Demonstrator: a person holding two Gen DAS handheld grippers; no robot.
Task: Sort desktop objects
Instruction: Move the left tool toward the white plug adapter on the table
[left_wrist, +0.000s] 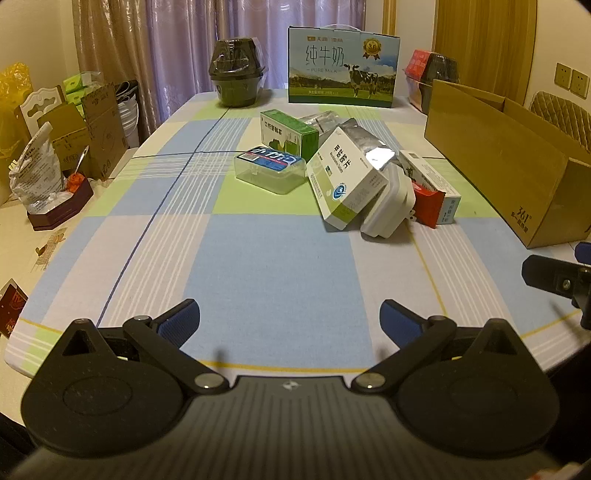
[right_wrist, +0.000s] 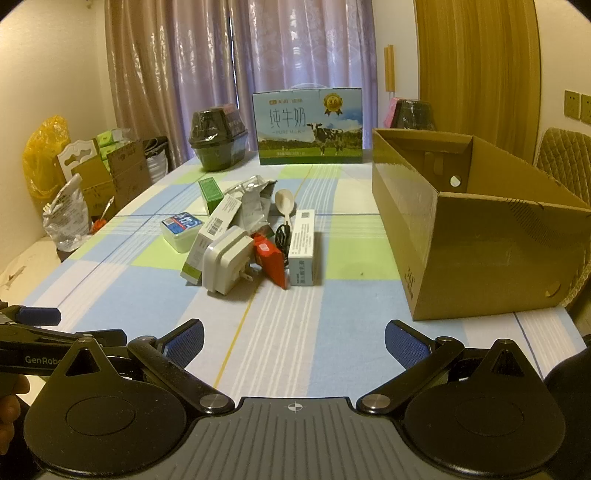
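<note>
Matt woven tablecloth (left_wrist: 273, 258), crinkled shiny foil pouch (left_wrist: 364, 142)

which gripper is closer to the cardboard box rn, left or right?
Right. The right gripper sits just short of the cardboard box, whose near corner is close ahead to its right. The left gripper is farther to the left, box off right.

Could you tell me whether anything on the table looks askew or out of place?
Yes: the white-and-green box lies tilted, propped on the white plug adapter, in a jumbled pile mid-table. A crumpled foil pouch lies behind them. The cardboard box looks empty.
</note>
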